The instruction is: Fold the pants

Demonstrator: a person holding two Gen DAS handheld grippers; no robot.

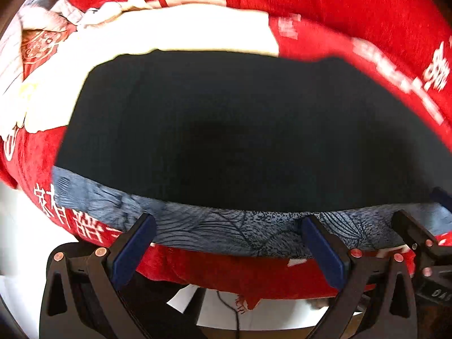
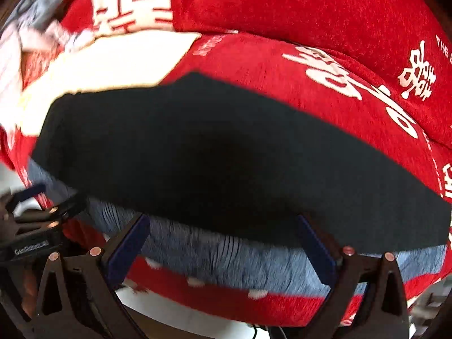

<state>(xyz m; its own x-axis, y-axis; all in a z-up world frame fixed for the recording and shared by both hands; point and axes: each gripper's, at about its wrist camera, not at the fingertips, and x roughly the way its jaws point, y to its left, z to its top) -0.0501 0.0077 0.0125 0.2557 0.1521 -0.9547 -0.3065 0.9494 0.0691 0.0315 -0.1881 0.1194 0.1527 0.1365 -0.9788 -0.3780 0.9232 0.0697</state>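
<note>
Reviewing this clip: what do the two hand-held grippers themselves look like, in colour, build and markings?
Both match: the left hand-held gripper and right hand-held gripper have black angular linkage frames with triangular cut-outs, copper-coloured round rivets at the joints, and flat dark blue finger pads. The left one, seen from the right wrist, carries white lettering too blurred to read. No sleeves show.

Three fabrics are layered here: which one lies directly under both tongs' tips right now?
The blue-grey leaf-patterned cloth, the strip between the dark pants and the red blanket. Left tongs and right tongs both gape open over it.
</note>
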